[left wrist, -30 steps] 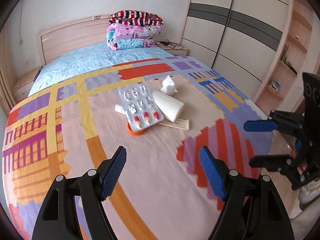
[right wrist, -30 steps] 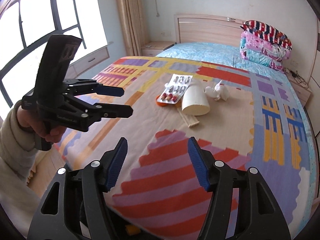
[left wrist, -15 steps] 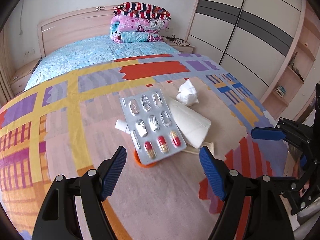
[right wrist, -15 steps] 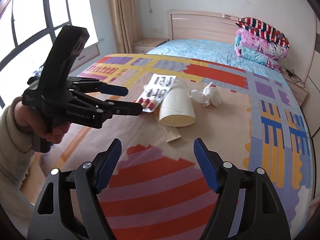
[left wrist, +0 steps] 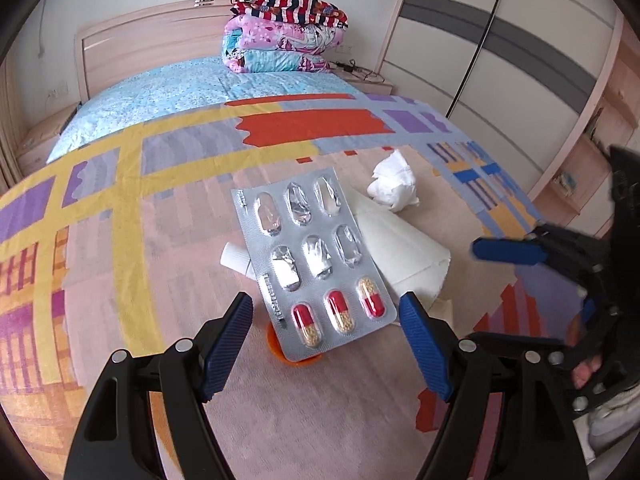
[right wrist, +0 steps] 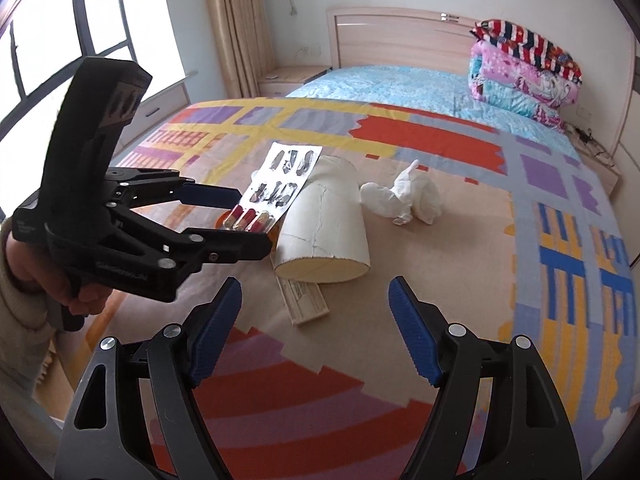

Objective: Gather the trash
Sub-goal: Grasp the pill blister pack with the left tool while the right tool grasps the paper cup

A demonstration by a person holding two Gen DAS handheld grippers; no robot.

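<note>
A silver pill blister pack (left wrist: 310,258) with three red and yellow capsules lies on the bed, propped on an orange lid (left wrist: 280,350) and a small white bottle (left wrist: 236,258). A white paper cup (right wrist: 324,226) lies on its side next to it, with a crumpled tissue (right wrist: 400,198) behind and a flat wooden strip (right wrist: 304,300) in front. My left gripper (left wrist: 326,332) is open, its fingers on either side of the pack's near edge. My right gripper (right wrist: 316,320) is open and empty, just short of the cup and strip.
The trash lies on a bedspread (right wrist: 460,264) patterned in many colours. Folded quilts (left wrist: 280,40) are stacked at the headboard. A wardrobe (left wrist: 500,60) stands on the right, a window (right wrist: 60,52) and nightstand (right wrist: 292,78) on the left.
Both grippers have moved forward toward the trash pile. The left gripper now reaches the blister pack's near edge. Both stay open.
</note>
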